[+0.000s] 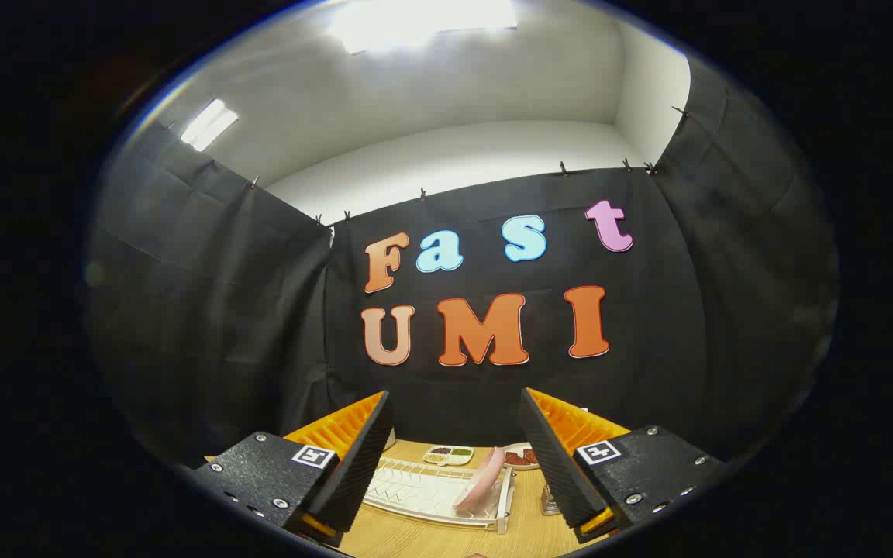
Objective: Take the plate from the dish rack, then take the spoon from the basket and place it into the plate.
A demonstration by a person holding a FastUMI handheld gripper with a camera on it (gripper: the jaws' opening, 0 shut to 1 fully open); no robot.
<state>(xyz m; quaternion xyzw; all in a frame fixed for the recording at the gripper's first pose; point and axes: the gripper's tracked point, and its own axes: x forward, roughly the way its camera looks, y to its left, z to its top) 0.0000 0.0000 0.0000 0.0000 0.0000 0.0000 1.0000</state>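
desk [431,539]: pale wood grain, matt
dish rack [423,490]: white coated wire, smooth
plate [480,489]: pink, smooth, looks plastic
booth wall [260,325]: black cloth, matt, creased

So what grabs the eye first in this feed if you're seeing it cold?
The gripper comes first: its jaws stand wide open with nothing between them. Beyond them, on the wooden table, a white dish rack holds a pink plate leaning on edge at its right end. Farther back sit a divided snack tray and another dish.
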